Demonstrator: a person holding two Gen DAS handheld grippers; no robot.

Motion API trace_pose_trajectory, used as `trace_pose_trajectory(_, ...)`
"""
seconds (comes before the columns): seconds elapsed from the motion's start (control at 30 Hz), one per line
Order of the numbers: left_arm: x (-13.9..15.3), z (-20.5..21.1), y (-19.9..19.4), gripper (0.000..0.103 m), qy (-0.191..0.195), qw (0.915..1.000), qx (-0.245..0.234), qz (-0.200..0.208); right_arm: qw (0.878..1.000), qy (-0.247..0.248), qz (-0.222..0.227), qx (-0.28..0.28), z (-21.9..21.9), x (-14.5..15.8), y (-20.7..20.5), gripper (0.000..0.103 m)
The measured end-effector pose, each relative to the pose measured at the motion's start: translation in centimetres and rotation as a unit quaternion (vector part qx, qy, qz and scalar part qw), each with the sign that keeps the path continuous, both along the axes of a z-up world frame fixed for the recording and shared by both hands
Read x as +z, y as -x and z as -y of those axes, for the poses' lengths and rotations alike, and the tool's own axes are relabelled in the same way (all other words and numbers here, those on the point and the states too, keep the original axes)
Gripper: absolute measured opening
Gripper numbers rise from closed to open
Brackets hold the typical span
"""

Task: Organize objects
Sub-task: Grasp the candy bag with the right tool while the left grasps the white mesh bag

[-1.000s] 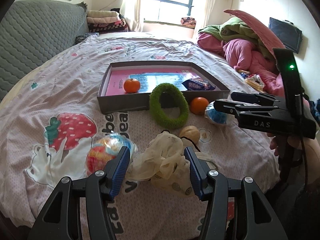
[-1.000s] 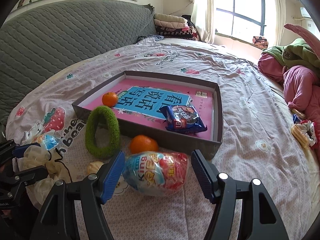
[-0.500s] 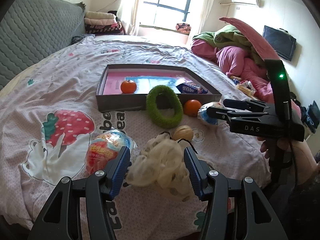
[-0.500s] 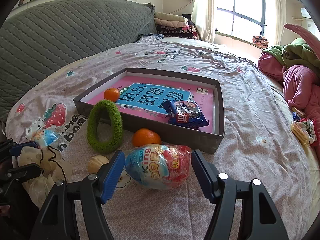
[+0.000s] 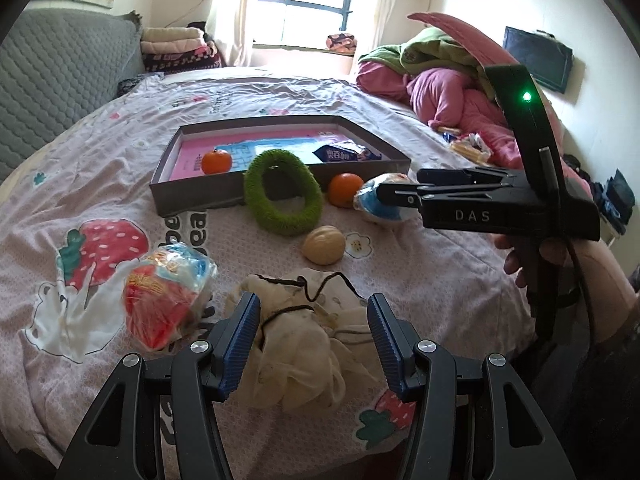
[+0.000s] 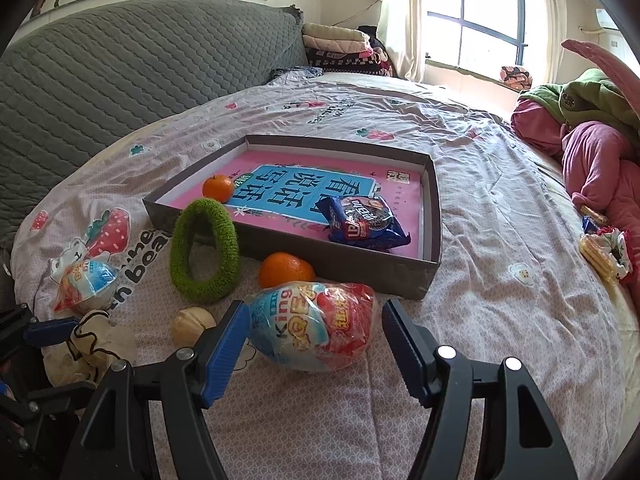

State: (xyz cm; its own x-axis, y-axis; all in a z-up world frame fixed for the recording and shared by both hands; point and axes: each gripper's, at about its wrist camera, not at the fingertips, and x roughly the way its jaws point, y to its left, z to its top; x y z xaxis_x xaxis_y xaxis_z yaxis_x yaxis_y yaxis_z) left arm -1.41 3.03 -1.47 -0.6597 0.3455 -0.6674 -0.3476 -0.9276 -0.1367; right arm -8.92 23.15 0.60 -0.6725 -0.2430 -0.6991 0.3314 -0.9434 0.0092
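Observation:
A cream drawstring pouch [image 5: 304, 360] lies on the bedspread between the fingers of my left gripper [image 5: 312, 344], which is open around it. My right gripper [image 6: 316, 336] is open around a blue-and-red wrapped snack egg [image 6: 316, 326] on the bed, with a small gap at the right pad. Further on stands a grey box [image 6: 340, 264] holding a tangerine [image 6: 218, 188] and a blue cookie pack [image 6: 360, 222]. In front of the box are a green fuzzy ring [image 6: 200, 292], a second tangerine [image 6: 286, 270], a walnut [image 6: 192, 322] and another snack egg [image 5: 164, 292].
A heap of pink and green bedding [image 6: 592, 152] fills the right side, with loose snack packets [image 6: 600, 248] by it. A grey quilted headboard [image 6: 140, 72] rises at the left. A person's hand [image 5: 560, 256] holds the right gripper's handle.
My left gripper has edged forward over the pouch, which now sits deeper between its fingers, and the other objects have slid left in its view. The right gripper and its egg have not moved.

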Motion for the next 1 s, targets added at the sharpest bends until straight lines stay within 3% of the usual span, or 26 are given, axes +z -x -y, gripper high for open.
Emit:
trace_pose_trajectory(0.33,-1.3,-0.1,0.2,0.057,0.002,0.9998,0.006,0.02,1.0,0.001,0.013,-0.006,-0.4,-0.7,-0.3,0.068)
trace_pose_trajectory(1.0,-2.6,-0.7,1.4,0.056,0.007,0.9997,0.011,0.019,0.999,0.003,0.037,0.006,0.5,-2.1,0.8,0.073)
